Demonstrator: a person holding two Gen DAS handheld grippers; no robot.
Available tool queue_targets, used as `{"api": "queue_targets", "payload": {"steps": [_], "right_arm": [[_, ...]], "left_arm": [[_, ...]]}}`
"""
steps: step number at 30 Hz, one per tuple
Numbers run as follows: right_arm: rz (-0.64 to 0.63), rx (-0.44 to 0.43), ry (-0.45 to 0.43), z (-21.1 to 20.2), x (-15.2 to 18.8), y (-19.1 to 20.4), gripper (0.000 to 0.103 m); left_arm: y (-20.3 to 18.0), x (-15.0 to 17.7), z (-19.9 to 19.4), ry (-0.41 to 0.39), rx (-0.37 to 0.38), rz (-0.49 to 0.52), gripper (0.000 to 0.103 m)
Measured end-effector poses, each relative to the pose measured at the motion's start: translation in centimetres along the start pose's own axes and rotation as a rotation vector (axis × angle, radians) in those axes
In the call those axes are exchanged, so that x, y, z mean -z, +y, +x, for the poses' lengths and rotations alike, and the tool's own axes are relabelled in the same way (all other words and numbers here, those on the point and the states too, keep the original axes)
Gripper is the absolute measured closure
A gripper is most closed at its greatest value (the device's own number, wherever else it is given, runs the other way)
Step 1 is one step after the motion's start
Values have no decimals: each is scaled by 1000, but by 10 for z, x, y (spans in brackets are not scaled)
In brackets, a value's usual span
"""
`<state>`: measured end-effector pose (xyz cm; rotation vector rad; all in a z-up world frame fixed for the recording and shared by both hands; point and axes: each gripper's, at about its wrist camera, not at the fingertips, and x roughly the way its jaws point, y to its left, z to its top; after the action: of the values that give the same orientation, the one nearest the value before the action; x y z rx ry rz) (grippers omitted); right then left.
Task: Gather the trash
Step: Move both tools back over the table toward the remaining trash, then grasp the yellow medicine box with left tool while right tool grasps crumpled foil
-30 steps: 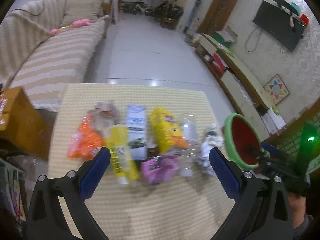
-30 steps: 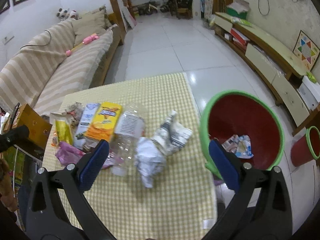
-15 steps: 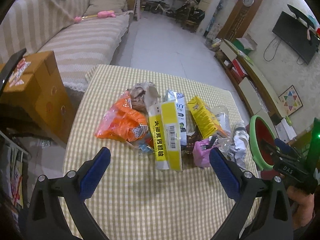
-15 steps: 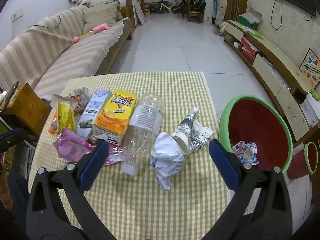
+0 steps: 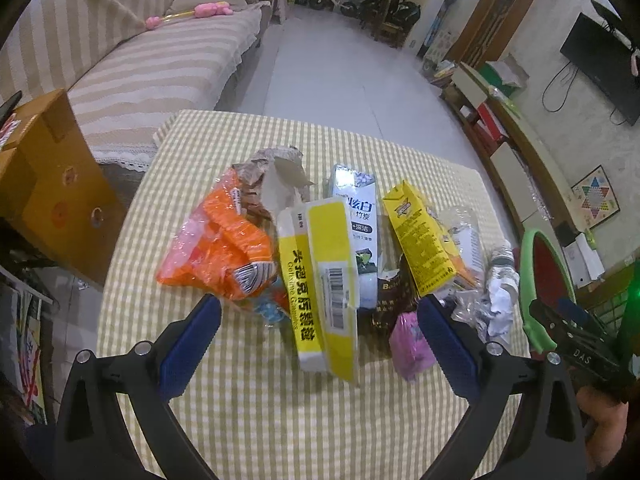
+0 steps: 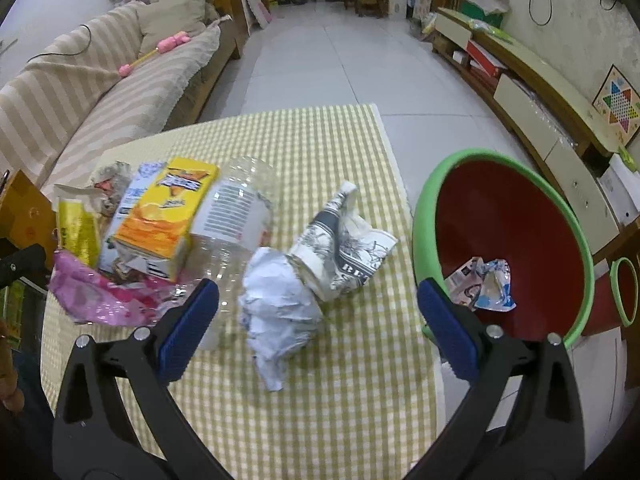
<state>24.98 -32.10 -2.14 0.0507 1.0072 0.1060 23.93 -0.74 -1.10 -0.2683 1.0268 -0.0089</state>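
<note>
Right wrist view is showing released right tongs [image 6: 318, 334] hanging over crumpled white paper [image 6: 280, 300]; left tongs [image 5: 320, 344], also released, are framing a glossy yellow carton [image 5: 320, 280].

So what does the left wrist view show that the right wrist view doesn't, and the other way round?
Only the left wrist view shows the orange plastic bag and the barcode on the long yellow-and-white box. Only the right wrist view shows inside the red bin with the green rim, where a crumpled wrapper already lies, and the crushed printed paper cup. Both show the checked tablecloth, the yellow carton, the clear plastic bottle, the crumpled white paper and the pink wrapper.
</note>
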Motion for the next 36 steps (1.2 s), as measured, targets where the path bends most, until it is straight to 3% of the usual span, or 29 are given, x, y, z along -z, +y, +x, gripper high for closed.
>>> {"api": "queue_targets", "payload": {"steps": [9, 14, 19, 24, 36], "right_arm": [[-12, -26, 51, 21, 10, 14, 6], [-37, -42, 106, 34, 26, 27, 26], [-26, -65, 126, 46, 30, 30, 31], [-14, -69, 117, 47, 30, 27, 48], [-23, -92, 90, 17, 33, 34, 52]], "left_arm": [[-2, -2, 28, 54, -9, -25, 18], [-2, -1, 43, 95, -11, -33, 29], [1, 1, 52, 119, 3, -48, 38], [8, 5, 57, 140, 25, -63, 64], [25, 19, 26, 100, 53, -89, 66]]}}
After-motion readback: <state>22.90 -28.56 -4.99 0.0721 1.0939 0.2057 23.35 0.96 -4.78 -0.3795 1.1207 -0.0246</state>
